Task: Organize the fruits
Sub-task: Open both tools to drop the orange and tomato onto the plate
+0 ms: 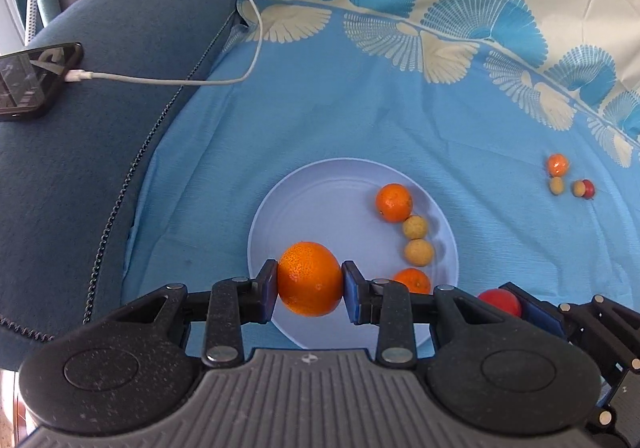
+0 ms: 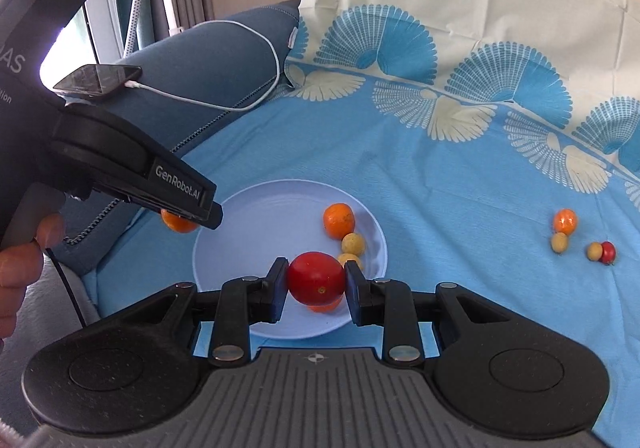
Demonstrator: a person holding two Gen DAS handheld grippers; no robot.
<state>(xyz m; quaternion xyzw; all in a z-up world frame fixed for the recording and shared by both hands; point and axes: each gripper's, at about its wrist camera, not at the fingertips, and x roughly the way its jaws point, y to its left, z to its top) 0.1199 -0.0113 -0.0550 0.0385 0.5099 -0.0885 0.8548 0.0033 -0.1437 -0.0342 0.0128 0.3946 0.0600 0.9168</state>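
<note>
Gripping large orange (image 1: 310,279), left gripper (image 1: 310,290) clamped, over pale plate (image 1: 320,183). Right gripper (image 2: 316,286) clenched on red tomato (image 2: 316,279) above same plate. Beyond: loose small fruits (image 1: 558,164) on blue cloth (image 1: 360,107).

A round pale-blue plate (image 1: 320,187) lies flat on the blue cloth. It holds two small oranges (image 1: 394,202) and two tan round fruits (image 1: 419,252) along its 3 o'clock rim. A larger glossy orange (image 1: 310,279) is clamped above its 7 o'clock edge; a red tomato (image 2: 316,278) is clamped above its centre. Four small fruits (image 2: 565,221) cluster well apart at 3 o'clock.
</note>
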